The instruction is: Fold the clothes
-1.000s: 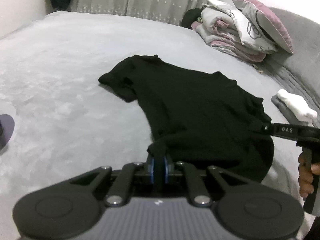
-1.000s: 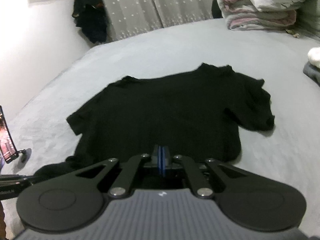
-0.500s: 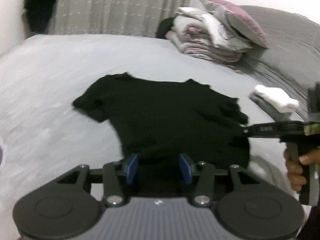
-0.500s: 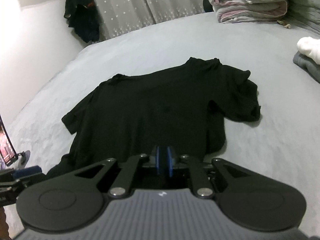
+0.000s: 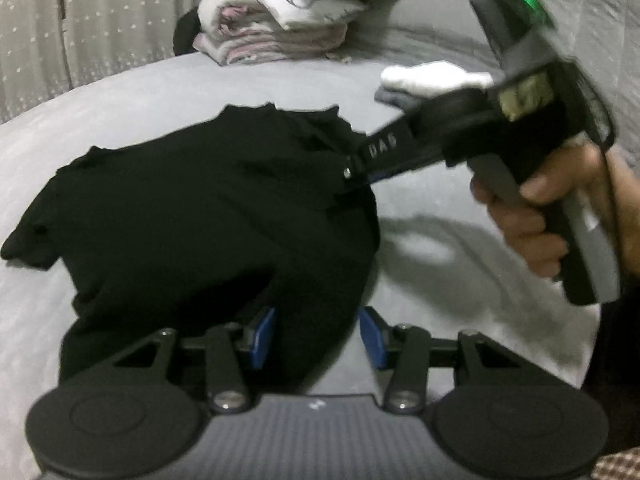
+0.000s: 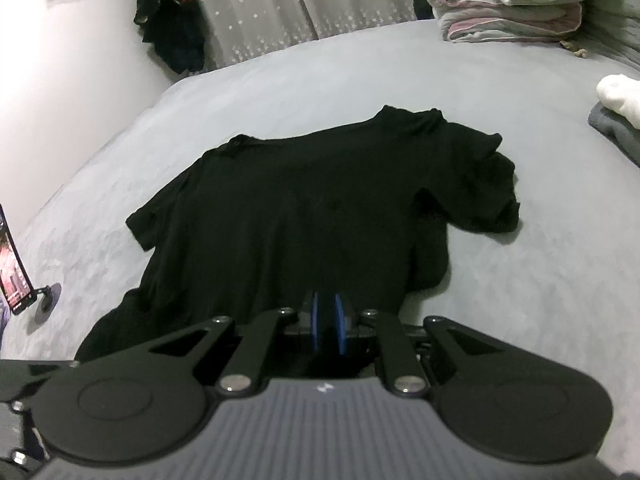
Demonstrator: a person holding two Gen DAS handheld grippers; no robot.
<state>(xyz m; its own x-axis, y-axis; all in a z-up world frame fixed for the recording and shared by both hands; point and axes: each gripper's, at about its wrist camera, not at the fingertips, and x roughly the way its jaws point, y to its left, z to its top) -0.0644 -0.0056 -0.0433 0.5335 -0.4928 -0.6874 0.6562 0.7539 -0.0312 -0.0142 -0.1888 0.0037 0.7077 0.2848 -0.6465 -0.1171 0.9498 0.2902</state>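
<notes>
Fingers of the left gripper (image 5: 318, 338) stand well apart, black hem cloth between the blue pads, not pinched. Right gripper (image 6: 326, 328) has its pads nearly together with a thin gap left; dark cloth sits behind them, grip cannot be told (its body also shows in the left view, held by a hand (image 5: 532, 224), tip at the shirt's edge). Black t-shirt (image 6: 312, 208) lies spread on the grey bed (image 6: 280, 88), collar away, hem near both grippers. Dotted curtains (image 6: 256, 4) behind, dark garment hanging (image 6: 172, 20), folded bedding stack (image 6: 508, 4), grey-and-white folded pile (image 6: 616, 104), phone on stand (image 6: 14, 268) at left.
</notes>
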